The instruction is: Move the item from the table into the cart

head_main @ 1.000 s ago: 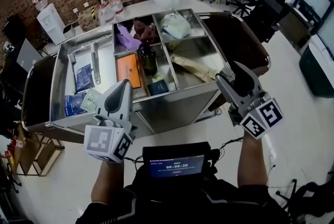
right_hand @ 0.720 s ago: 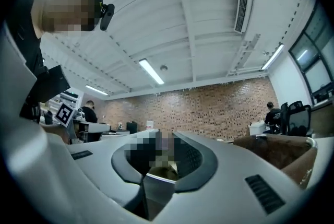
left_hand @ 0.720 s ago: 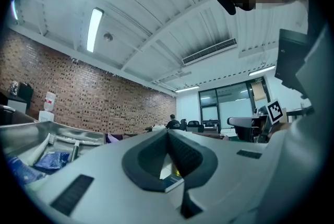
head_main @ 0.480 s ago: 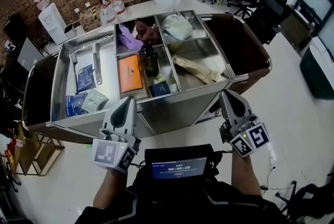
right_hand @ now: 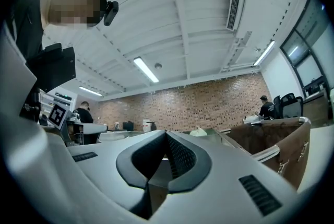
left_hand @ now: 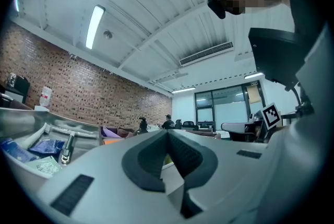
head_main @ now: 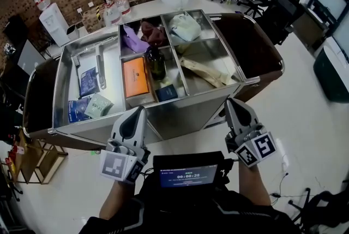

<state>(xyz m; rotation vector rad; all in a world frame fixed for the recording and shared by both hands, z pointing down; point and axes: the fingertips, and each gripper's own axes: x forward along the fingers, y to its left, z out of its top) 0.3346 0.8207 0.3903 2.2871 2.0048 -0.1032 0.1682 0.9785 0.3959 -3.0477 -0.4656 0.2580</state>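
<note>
A flat orange rectangular box (head_main: 135,77) is lying in the middle front compartment of a stainless steel cart (head_main: 185,114). A dark glass bottle (head_main: 155,61) is standing just beside it, and a small dark blue box (head_main: 166,91) is resting by the front wall. Behind them, a purple pouch (head_main: 132,40) is lying in the rear compartment. On the right, a pale green cloth bag (head_main: 184,26) is sitting in the rear compartment and a crumpled tan paper bag (head_main: 204,71) in the front one. The long left compartment is holding blue packets (head_main: 87,81), a pale green packet (head_main: 99,105) and a metal bar (head_main: 100,65). Which of these is the task's item cannot be told; none is in a tool. A long white table (head_main: 147,7) is running behind the cart, bearing plastic bottles (head_main: 113,9).

The left gripper (head_main: 137,112) and the right gripper (head_main: 231,103) are both hanging clenched and empty, just short of the cart's near wall. A second ago the right gripper's jaws were standing apart, and both tools were higher, overlapping the cart's front edge.
</note>
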